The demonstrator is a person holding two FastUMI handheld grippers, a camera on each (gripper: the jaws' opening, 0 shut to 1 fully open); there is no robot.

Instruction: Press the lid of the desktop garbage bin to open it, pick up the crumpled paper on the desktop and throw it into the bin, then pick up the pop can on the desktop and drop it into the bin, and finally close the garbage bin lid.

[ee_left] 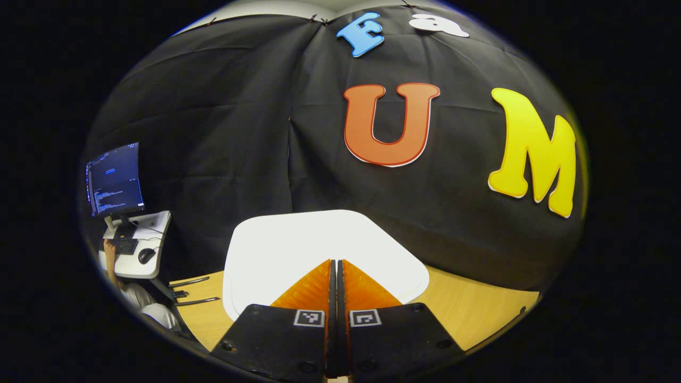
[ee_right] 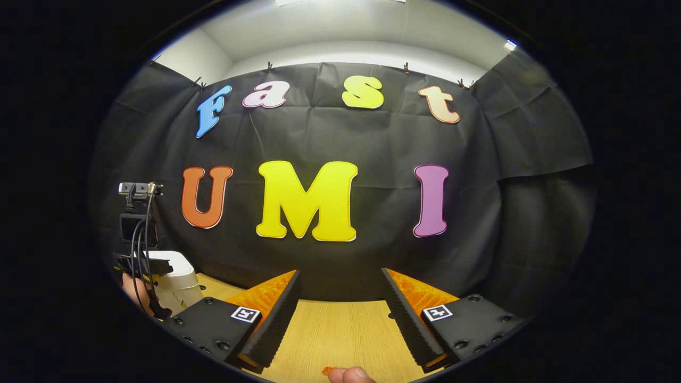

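The white bin lid [ee_left: 298, 244] lies down flat right in front of my left gripper [ee_left: 336, 261], whose fingers are pressed together with nothing between them and whose tips sit over the lid's near part. In the right gripper view the white bin [ee_right: 181, 282] stands at the far left on the wooden table [ee_right: 340, 335]. The left gripper [ee_right: 139, 266], held by a hand, is on top of the bin with its cables hanging down. My right gripper [ee_right: 339, 272] is open above the table with nothing between its fingers.
Wooden table surface [ee_left: 479, 308] runs around the bin up to the black cloth wall. Beyond the table's left edge are a small white desk [ee_left: 139, 250] with a monitor [ee_left: 114, 178], and a seated person [ee_left: 141, 298]. A fingertip [ee_right: 348, 375] shows at the bottom.
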